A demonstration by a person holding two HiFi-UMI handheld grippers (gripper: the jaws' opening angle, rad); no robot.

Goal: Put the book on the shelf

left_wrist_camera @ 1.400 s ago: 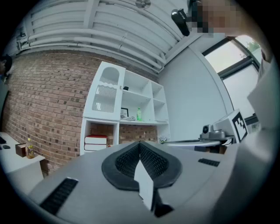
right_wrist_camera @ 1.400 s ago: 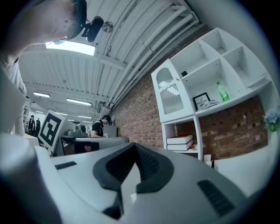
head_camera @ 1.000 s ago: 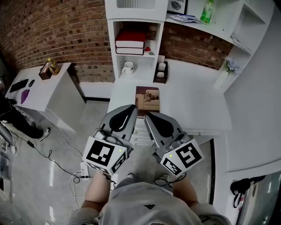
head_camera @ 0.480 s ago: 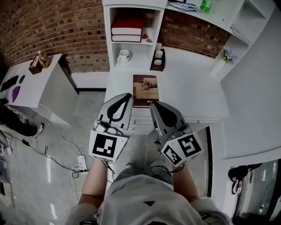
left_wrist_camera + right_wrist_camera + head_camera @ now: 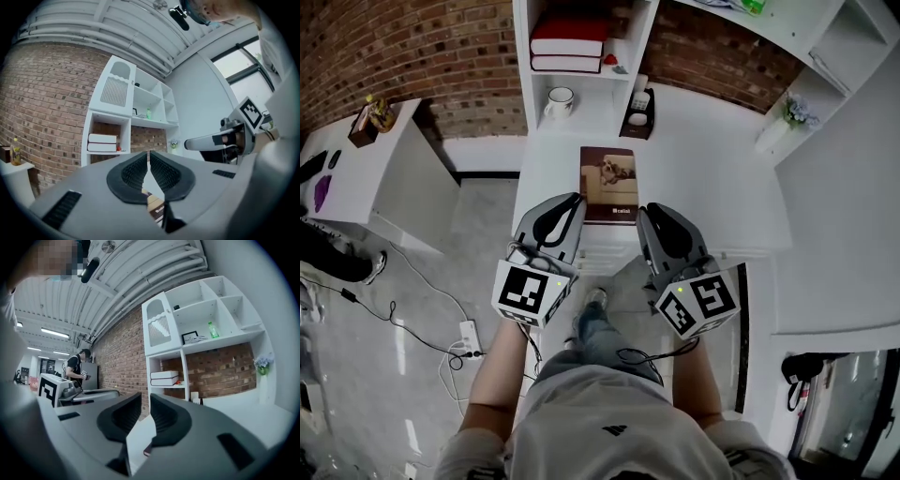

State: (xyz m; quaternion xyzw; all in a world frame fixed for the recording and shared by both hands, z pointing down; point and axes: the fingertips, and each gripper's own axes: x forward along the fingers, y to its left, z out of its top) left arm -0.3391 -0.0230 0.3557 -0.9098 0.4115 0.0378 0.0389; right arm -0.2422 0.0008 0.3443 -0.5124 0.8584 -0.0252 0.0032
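A brown book (image 5: 608, 185) lies flat near the front edge of the white desk (image 5: 708, 197). It also shows as a sliver under the jaws in the left gripper view, book (image 5: 157, 209). My left gripper (image 5: 574, 200) (image 5: 149, 155) is shut and empty, level, its tip just off the book's left front corner. My right gripper (image 5: 649, 212) (image 5: 145, 401) sits off the book's right front corner. Its jaws have just been opening and stand a little apart with nothing between them. The white shelf unit (image 5: 630, 37) stands behind, with two stacked books (image 5: 570, 45) in one compartment.
A white mug (image 5: 558, 98) sits in the compartment below the stacked books, and a black holder with cups (image 5: 639, 105) stands beside it. A low side table (image 5: 380, 173) is at the left. Cables and a power strip (image 5: 467, 336) lie on the floor. A flower vase (image 5: 795, 114) stands at the right.
Both grippers have come forward and down to the desk's front edge, one on each side of the book. The right gripper has swung to point straighter ahead.
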